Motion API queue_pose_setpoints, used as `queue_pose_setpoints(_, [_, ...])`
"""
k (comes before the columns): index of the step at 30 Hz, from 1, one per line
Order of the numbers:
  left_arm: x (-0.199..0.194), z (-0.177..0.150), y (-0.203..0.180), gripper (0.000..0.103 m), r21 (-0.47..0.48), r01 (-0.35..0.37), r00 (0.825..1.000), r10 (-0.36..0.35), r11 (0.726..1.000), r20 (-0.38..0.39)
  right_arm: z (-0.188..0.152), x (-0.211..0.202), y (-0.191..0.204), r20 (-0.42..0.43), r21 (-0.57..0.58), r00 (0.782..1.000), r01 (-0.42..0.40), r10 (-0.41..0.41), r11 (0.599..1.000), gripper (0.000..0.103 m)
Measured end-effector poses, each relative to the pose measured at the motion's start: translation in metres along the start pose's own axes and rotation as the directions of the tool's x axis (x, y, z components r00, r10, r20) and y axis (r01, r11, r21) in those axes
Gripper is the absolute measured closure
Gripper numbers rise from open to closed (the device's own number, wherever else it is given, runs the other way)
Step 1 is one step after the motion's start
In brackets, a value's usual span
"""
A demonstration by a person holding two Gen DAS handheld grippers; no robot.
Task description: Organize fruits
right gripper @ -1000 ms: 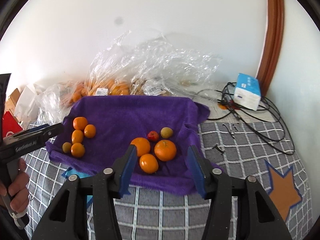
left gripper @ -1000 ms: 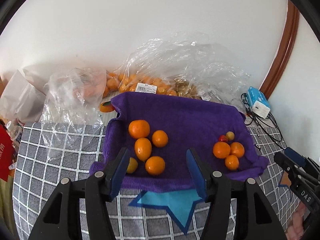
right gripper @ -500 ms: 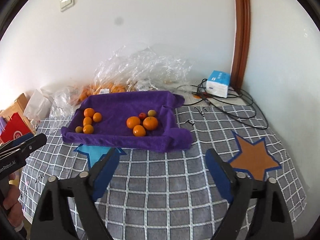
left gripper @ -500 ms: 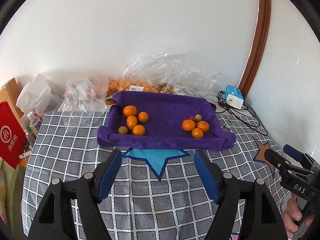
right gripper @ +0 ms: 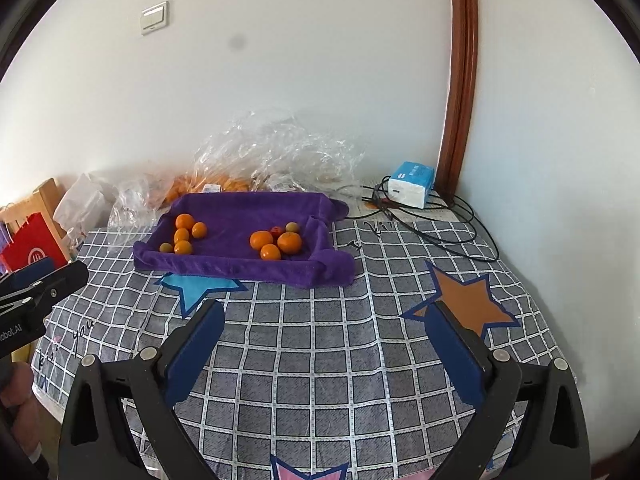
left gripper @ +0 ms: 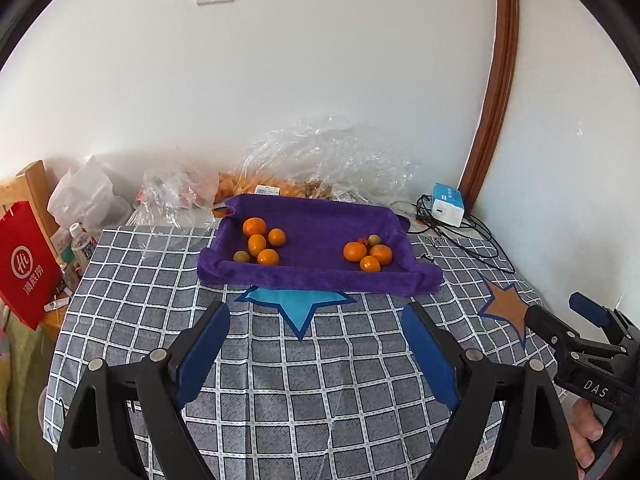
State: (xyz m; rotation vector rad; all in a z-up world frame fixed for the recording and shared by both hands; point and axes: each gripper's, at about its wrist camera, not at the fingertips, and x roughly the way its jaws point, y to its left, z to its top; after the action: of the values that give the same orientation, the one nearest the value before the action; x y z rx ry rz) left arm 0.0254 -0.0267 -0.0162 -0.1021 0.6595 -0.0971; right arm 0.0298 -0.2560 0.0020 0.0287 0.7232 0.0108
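A purple towel tray (left gripper: 312,276) (right gripper: 240,266) lies at the far side of the checked table. It holds two groups of fruit: a left group of oranges (left gripper: 260,240) (right gripper: 184,234) with one small green fruit (left gripper: 241,257), and a right group of oranges (left gripper: 366,256) (right gripper: 276,244) with a small red fruit (right gripper: 275,231) and a green one (right gripper: 291,226). My left gripper (left gripper: 316,336) is open and empty, well short of the tray. My right gripper (right gripper: 324,332) is open and empty, also well back.
Clear plastic bags (left gripper: 320,160) with more oranges lie behind the tray by the wall. A blue-white box (left gripper: 447,204) and black cables (right gripper: 420,216) are at the back right. A red paper bag (left gripper: 26,264) and a bottle (left gripper: 82,244) stand left of the table.
Both grippers have pulled back from the tray toward the near table edge and risen, and their jaws have opened wider. The fruit has not moved.
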Motion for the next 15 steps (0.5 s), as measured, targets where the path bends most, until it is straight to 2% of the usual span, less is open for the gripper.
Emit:
queue_pose_setpoints(7, [-0.0033, -0.0053, 0.0024, 0.016, -0.001, -0.012, 1.000, 0.012, 1.000, 0.007, -0.0044, -0.0080, 0.0021, 0.012, -0.025, 1.000, 0.022, -0.022, 0.999, 0.004])
queue_pose_setpoints(15, [-0.0054, -0.0077, 0.0035, 0.016, 0.017, -0.029, 1.000, 0.029, 0.999, 0.010, -0.0060, -0.0082, -0.0015, 0.014, 0.006, 1.000, 0.012, -0.012, 1.000, 0.004])
